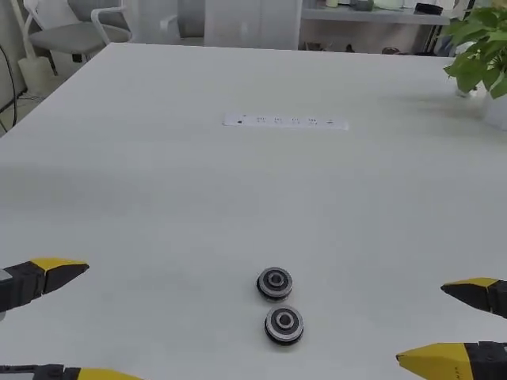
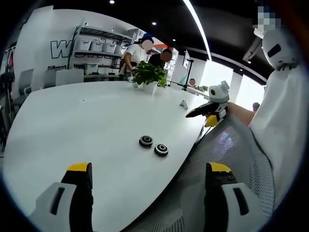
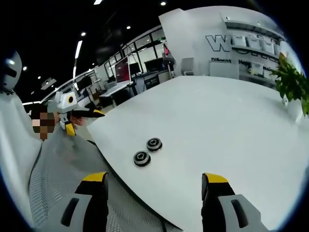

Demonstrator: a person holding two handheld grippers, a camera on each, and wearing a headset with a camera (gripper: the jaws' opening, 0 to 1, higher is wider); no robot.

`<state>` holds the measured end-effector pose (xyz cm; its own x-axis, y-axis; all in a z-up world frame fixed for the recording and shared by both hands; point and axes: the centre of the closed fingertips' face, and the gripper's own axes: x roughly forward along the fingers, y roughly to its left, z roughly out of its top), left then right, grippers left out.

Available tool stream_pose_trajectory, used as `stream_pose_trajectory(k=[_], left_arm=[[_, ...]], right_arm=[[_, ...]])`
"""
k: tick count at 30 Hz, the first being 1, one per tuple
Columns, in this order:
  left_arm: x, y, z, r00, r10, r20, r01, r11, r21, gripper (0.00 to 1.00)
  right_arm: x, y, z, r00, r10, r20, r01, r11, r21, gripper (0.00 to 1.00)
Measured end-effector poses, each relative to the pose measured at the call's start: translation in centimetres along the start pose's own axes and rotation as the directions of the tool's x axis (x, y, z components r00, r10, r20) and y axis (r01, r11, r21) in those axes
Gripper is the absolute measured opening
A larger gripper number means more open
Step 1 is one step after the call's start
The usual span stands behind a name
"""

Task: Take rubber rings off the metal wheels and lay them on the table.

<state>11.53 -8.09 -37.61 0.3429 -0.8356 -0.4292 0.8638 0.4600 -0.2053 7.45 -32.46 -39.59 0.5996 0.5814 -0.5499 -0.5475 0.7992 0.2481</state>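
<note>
Head view looks down on a pale worktop (image 1: 158,198) with a white socket strip (image 1: 285,121) lying flat near its middle. Two small metal wheels (image 1: 275,283) sit on the person's side of that strip and well apart from it. They lie flat and just beside each other, one a little nearer the strip than the other. Each wheel wears a dark outer band, which I take to be the rubber rings (image 1: 283,340), so nothing has been taken off yet. The left tool (image 1: 111,323) hangs on the person's side of the strip and off to its left. Its yellow-tipped jaws are spread wide and hold nothing. The right tool (image 1: 420,324) mirrors it off to the strip's right, also gaping and empty. Both tools are well apart from the wheels, with bare worktop between. Each gripper view shows its own jaws parted, the wheels ahead between them, and the other tool across the worktop's corner. The step in hand looks like the approach, before any grasp. The next move probably calls for one tool to close on a wheel and steady it. The other would then need to pinch the thin rubber edge and peel it clear, which asks for a fine, shallow bite so that the wheel does not skid.
</note>
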Motion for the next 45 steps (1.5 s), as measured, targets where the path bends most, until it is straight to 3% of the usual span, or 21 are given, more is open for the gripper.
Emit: stream_pose_trajectory(k=[17,27,36,39,45], left_arm=[[0.2,0.1,0.9,0.9998,-0.014,0.016,0.013,1.000,0.027,0.94],[0.6,0.3,2.3,0.9992,-0.028,0.027,0.026,0.997,0.078,0.92],[1.3,0.3,3.6,0.9986,-0.044,0.029,0.040,0.991,0.126,0.91],[1.6,0.0,4.1,0.9978,-0.059,0.029,0.055,0.988,0.142,0.90],[2.3,-0.7,4.9,0.9964,-0.084,0.010,0.081,0.979,0.189,0.90]], right_arm=[[-0.1,0.2,0.6,0.9999,0.000,0.017,0.001,1.000,-0.013,0.75],[0.4,0.4,1.9,0.9996,0.008,0.028,-0.007,0.999,-0.038,0.73],[1.6,1.4,3.4,0.9987,0.047,0.018,-0.045,0.994,-0.101,0.71],[1.9,2.0,4.1,0.9966,0.081,0.016,-0.078,0.990,-0.121,0.68],[2.6,2.4,5.4,0.9947,0.100,0.024,-0.095,0.982,-0.165,0.67]])
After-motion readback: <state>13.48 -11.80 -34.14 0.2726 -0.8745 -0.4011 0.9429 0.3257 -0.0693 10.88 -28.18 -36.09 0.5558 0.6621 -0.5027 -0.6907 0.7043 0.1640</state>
